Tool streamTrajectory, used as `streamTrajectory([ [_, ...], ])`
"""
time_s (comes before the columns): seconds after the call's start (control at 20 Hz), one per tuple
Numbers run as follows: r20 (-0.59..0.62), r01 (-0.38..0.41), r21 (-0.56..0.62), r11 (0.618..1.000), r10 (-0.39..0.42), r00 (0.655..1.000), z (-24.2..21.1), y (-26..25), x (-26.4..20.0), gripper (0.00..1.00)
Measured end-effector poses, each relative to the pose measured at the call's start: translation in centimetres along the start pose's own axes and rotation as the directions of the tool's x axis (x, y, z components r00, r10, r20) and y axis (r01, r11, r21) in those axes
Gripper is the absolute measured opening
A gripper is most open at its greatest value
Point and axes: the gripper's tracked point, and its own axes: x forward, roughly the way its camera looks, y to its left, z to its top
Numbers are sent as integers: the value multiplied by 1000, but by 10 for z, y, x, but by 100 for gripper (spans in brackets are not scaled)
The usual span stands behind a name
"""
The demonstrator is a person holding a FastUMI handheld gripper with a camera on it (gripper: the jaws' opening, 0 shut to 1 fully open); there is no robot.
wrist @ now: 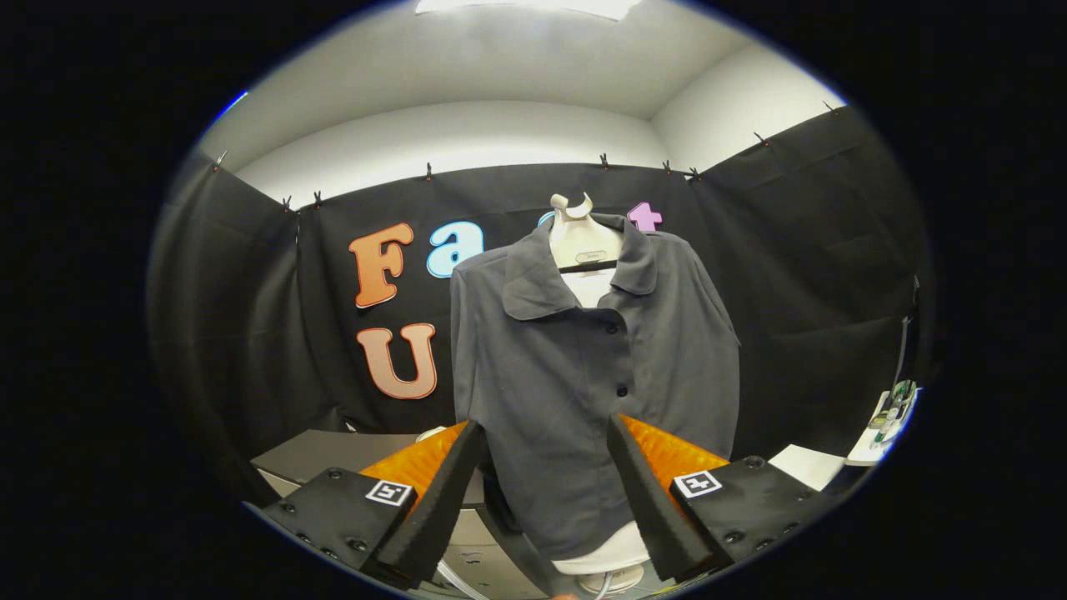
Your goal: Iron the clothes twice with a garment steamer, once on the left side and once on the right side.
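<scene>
Black cloth backs a dark shirt point(583, 375); the gripper point(546, 433) points level at it, spread wide, empty.

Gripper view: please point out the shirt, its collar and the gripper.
shirt point(550, 392): gripper view, front panel, beyond the fingers.
collar point(533, 287): gripper view, its flat flap.
gripper point(546, 492): gripper view, open, midway between fingertips.
</scene>
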Motion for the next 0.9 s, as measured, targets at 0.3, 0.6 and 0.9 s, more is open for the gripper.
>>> streamTrajectory([
  [0.3,-67,-55,-17,998,54,996,-6,48,18,98],
  [0.6,-178,-214,-57,975,201,963,-16,140,47,98],
  [0.9,-328,-260,-147,954,201,923,-59,207,119,98],
])
